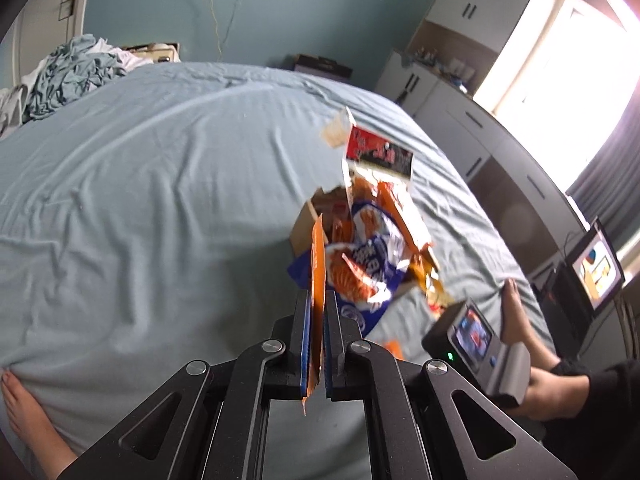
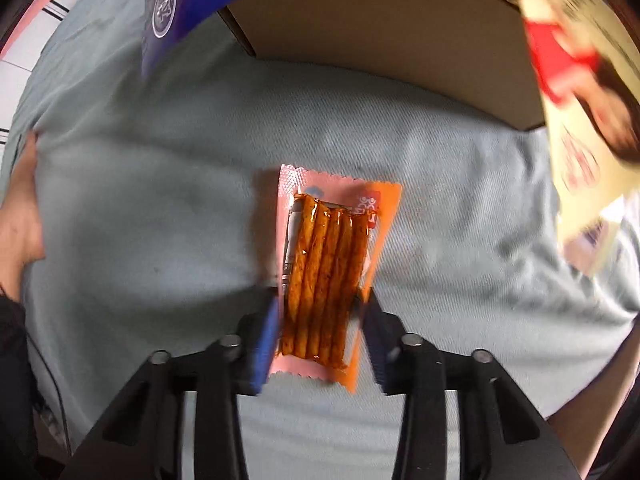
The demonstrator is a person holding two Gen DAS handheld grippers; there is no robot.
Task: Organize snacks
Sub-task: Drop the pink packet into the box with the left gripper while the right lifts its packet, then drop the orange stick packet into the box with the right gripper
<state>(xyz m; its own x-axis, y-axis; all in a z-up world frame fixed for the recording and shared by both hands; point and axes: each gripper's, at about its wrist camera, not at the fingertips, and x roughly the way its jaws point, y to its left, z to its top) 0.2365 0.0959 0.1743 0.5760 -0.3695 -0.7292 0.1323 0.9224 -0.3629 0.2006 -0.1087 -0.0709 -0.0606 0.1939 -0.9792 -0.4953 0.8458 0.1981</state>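
My left gripper (image 1: 317, 296) is shut on a thin orange snack packet (image 1: 316, 264), held edge-on above the bed. Beyond it stands a cardboard box (image 1: 303, 224) stuffed with snacks, among them a blue-and-white bag (image 1: 372, 264) and a red-and-black packet (image 1: 380, 152). In the right wrist view a pink-and-orange packet of brown spicy sticks (image 2: 324, 248) lies on the sheet just in front of the box wall (image 2: 400, 40). My right gripper (image 2: 322, 298) points down onto it, both pads pressed against the packet's sides. The right gripper's body (image 1: 472, 332) shows in the left wrist view, held in a hand.
Everything sits on a bed with a pale blue sheet (image 1: 160, 200). The blue bag (image 2: 172, 12) and a cream-and-red packet (image 2: 580, 100) overhang the box. Bare feet (image 1: 24, 412) rest at the bed's near edge. A clothes pile (image 1: 72, 76), white cabinets (image 1: 460, 112) and a monitor (image 1: 596, 268) surround it.
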